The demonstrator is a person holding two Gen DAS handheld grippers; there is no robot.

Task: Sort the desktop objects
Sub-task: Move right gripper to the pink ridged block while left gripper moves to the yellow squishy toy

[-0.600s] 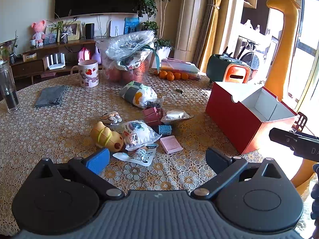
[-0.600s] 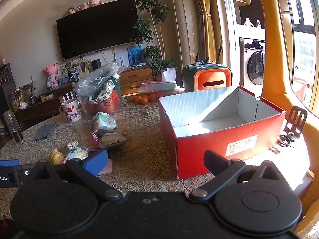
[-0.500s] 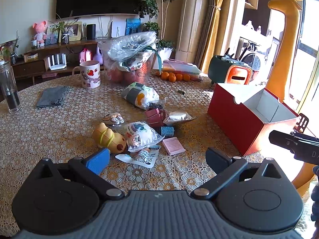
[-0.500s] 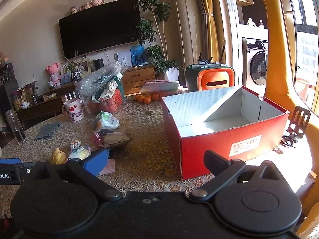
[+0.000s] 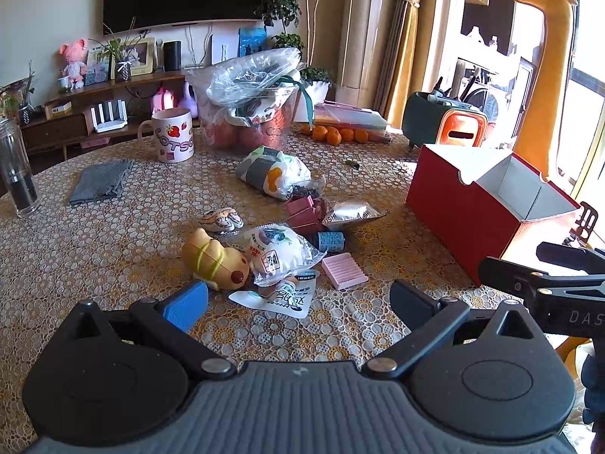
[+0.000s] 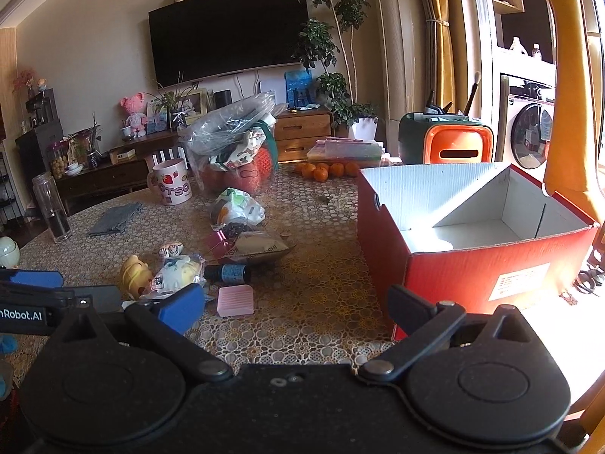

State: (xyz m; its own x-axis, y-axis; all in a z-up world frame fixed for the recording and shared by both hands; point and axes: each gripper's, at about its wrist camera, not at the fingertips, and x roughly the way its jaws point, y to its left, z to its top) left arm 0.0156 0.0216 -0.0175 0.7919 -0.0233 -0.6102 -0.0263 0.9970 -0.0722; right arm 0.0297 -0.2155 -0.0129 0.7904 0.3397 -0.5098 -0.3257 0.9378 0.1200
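left gripper (image 5: pixel 298 299) spread wide, empty, over bare lace cloth | clutter pile centre: yellow toy (image 5: pixel 213 261), pink soap dish (image 5: pixel 345 271) at its near edge | open tabletop gap | red box (image 6: pixel 472 242) right, beside table edge | right gripper (image 6: pixel 293 302) spread wide, empty

Red box (image 6: pixel 472 265) with white inside; pink ridged pad (image 5: pixel 345 270); yellow toy (image 5: pixel 215 265) with green stripes; white mug (image 5: pixel 172 134) with red strawberries; grey cloth (image 5: pixel 100 181); orange fruits (image 5: pixel 334 134); brown tablecloth (image 5: pixel 94 249) with white flower rings.
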